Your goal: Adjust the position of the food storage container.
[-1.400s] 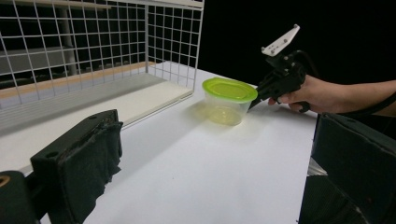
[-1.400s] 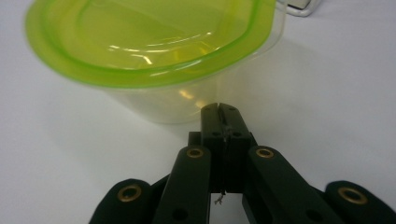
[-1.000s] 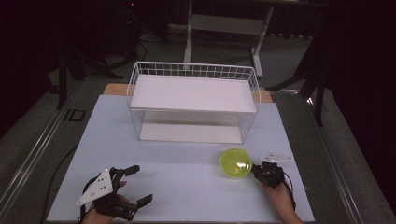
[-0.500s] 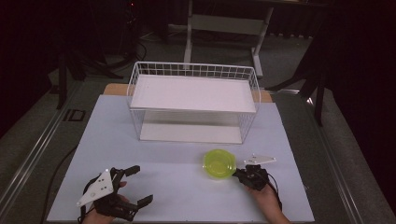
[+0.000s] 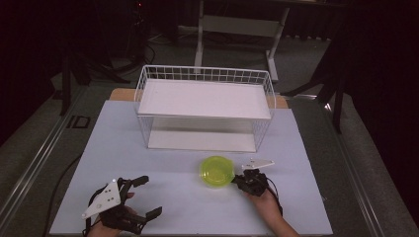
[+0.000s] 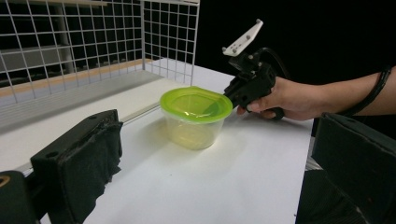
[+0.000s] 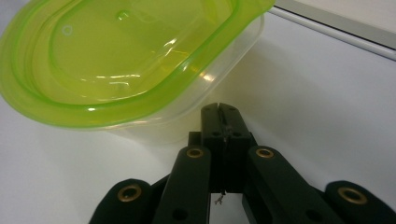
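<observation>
Meanwhile, on a pale tabletop [image 5: 148, 163], the left gripper [image 5: 143, 196] rests near the front left corner in a person's hand, its two black jaws spread wide with nothing between them; in the left gripper view those padded jaws rise at either edge of the frame with bare table in between. Behind it, toward the back of the table, stands one white wire basket rack [image 5: 205, 106] with two tiers, a white shelf on top and a white floor below, both bare. In front of the rack and right of centre sits one round clear plastic container [image 5: 215, 171], closed with a translucent lime-green lid [image 6: 196, 103]; through its clear wall no contents can be made out. Just beside it on the right, the right gripper [image 5: 239, 180] is held in the person's right hand [image 5: 262, 196], its jaws pressed together with nothing between them, the closed tip right against the container's side just under the lid's rim; whether it actually touches cannot be told. In the right gripper view the shut jaws point at the clear wall beneath the green lid. A grey three-cornered plate tops each gripper. Nothing stands between the container and the rack. Beyond the table, one pale stand [image 5: 237, 29] is seen in the dark background.
</observation>
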`<state>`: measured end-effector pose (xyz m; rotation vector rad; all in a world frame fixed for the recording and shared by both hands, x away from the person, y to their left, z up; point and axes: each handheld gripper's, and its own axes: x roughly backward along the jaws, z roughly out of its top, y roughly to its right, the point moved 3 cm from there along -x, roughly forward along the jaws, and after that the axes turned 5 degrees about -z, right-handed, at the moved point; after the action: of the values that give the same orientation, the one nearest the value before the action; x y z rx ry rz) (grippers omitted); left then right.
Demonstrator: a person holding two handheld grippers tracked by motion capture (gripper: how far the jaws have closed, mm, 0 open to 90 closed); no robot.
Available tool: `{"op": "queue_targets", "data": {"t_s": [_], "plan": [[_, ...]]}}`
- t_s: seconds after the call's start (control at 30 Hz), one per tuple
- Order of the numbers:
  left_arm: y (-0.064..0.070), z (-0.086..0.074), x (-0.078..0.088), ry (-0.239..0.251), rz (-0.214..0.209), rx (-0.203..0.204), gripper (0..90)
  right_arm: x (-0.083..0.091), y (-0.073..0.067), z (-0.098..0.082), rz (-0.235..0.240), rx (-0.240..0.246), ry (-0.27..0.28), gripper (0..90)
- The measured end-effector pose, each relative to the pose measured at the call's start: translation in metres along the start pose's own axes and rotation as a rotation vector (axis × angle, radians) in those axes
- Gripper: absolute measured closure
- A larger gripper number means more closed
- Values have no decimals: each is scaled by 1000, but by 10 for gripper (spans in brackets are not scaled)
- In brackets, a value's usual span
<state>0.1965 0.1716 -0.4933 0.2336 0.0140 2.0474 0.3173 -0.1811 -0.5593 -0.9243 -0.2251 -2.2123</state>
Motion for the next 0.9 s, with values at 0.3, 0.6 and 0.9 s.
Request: {"op": "queue_targets", "data": {"t_s": [0.3,0.6,0.9], "plan": [[0,0,1,0,1,0,24,-15,-13,10,19,17,-6,900],[0,0,1,-1,-1,3,24,-24,-22,16,42,21,0,900],[0,-1,0,-8,-2,4,24,-27,-33,16,73,20,0,900]]}}
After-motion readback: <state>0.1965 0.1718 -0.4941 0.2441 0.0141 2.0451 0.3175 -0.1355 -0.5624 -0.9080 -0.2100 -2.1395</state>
